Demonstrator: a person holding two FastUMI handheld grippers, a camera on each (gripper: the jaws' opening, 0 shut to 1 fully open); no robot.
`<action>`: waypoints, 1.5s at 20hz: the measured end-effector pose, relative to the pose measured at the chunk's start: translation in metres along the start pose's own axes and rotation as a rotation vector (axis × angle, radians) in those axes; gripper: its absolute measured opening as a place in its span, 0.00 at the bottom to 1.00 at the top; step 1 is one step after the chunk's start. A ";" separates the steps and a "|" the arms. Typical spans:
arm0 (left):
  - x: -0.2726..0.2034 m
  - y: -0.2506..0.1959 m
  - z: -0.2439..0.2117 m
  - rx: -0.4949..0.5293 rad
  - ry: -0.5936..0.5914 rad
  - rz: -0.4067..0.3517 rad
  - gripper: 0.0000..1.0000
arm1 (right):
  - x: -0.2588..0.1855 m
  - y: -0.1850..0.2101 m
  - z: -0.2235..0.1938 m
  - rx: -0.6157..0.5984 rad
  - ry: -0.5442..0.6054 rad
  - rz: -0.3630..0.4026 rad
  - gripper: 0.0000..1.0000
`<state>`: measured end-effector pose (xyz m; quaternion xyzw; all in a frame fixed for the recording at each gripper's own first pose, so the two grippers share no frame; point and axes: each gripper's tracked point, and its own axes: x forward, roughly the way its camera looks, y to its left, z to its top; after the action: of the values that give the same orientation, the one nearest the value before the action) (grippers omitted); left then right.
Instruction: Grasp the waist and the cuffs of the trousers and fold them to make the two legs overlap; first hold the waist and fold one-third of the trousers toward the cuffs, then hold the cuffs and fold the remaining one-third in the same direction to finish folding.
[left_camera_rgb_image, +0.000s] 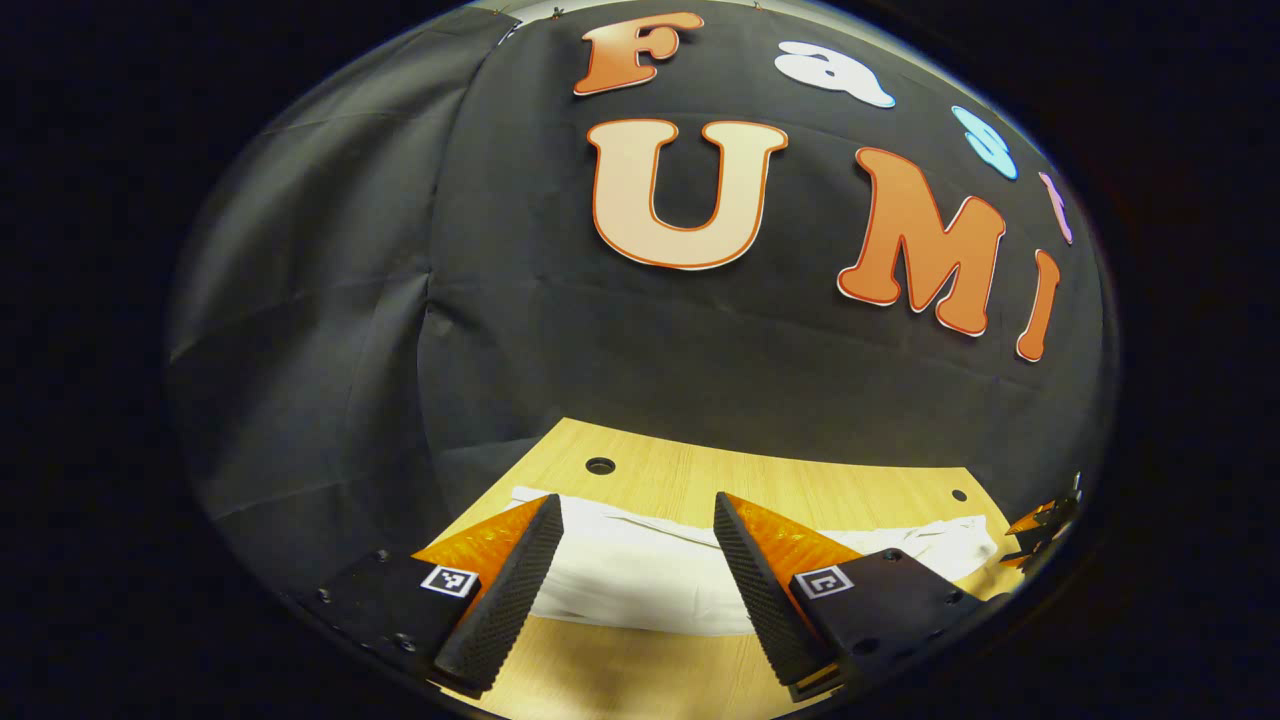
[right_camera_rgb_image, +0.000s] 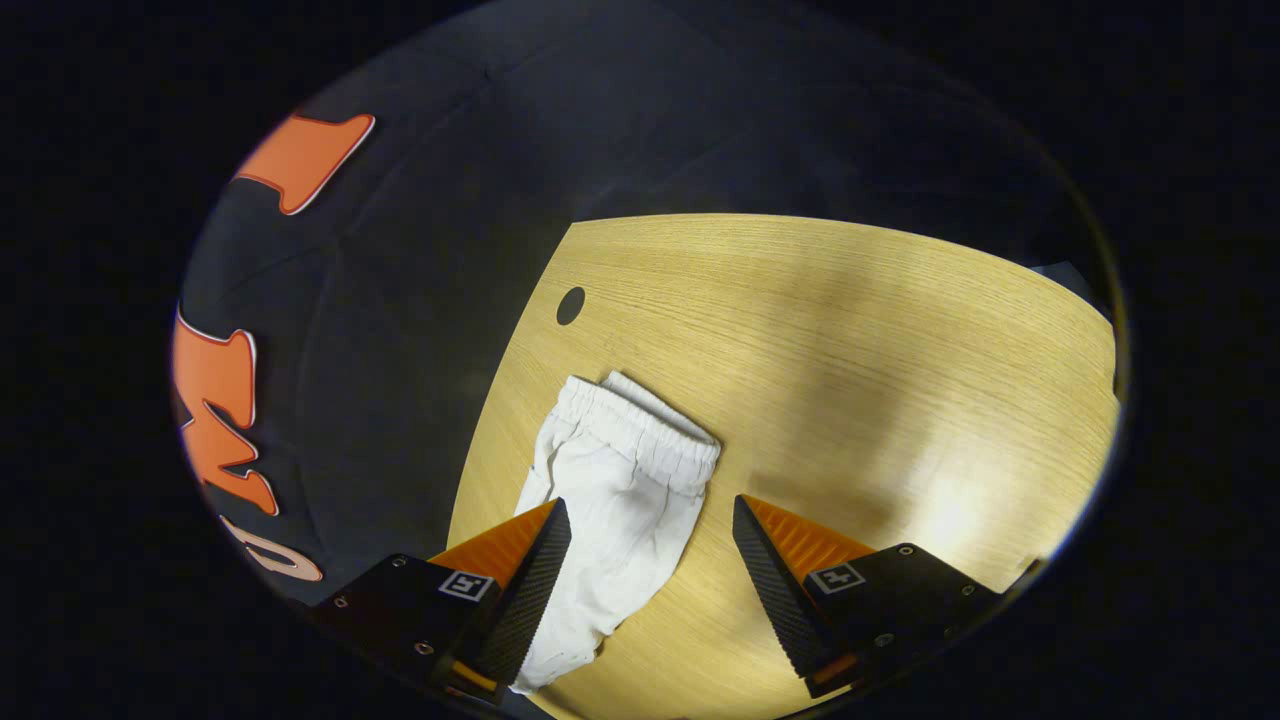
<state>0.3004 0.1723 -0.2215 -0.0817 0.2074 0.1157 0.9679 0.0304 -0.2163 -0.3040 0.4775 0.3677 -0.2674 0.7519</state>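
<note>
white cotton-like trousers lie flat on pale wood-grain table, lower centre of right gripper view, gathered elastic waist toward upper end. legs seem already overlapped. right gripper hangs above, fingers apart, nothing held; likely lined up for waist grasp. left gripper likewise spread over soft wrinkled cloth, lower centre.

The table lies bare and open to the right of the trousers, with wide room for a gripper to pass. On the trousers' other side the cloth wall stands close along the table edge, leaving only a narrow strip there. A small hole sits in the tabletop beyond the waistband.
</note>
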 end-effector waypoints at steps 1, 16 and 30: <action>0.003 -0.002 -0.001 -0.002 0.006 0.004 1.00 | 0.005 -0.001 0.002 0.009 0.007 -0.005 0.98; 0.026 -0.030 -0.012 -0.026 0.071 0.057 0.99 | 0.049 -0.007 0.015 0.054 0.065 -0.013 0.80; 0.033 -0.010 -0.025 -0.114 0.116 0.079 0.99 | 0.019 0.043 0.019 -0.001 0.006 0.110 0.06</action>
<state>0.3224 0.1641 -0.2569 -0.1350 0.2593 0.1603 0.9428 0.0798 -0.2175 -0.2921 0.4973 0.3432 -0.2240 0.7646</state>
